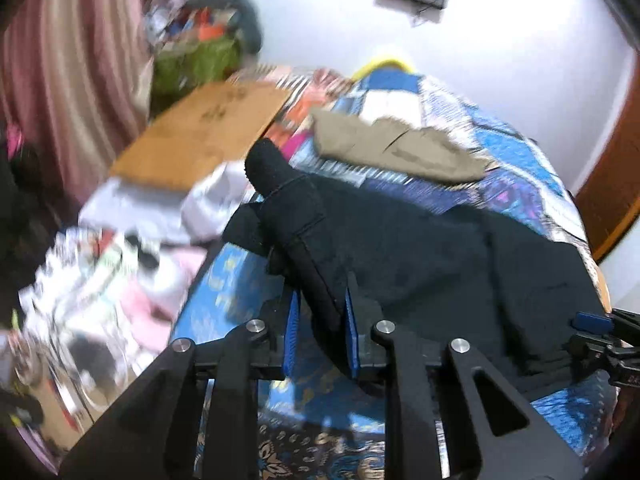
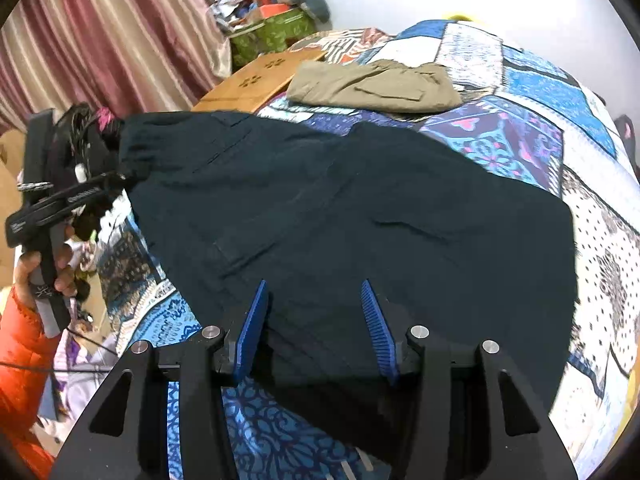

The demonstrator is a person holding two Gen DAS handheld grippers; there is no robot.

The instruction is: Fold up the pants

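Pants (image 2: pixel 352 216), dark and broad, were spread on the patchwork bed (image 2: pixel 520 144), their long axis running from the raised left end across to the right. The left tongs (image 1: pixel 320 320) were pinching a lifted fold of that cloth between the blue pads, so the left hand was judged nearer to the end to be carried over. The right tongs (image 2: pixel 316 320) were held spread just above the near edge, gripping nothing. Only the right view showed the whole garment, the folded khaki pants (image 2: pixel 372 84) beyond it, and the left device from outside; the blurred left view showed the pinch itself.
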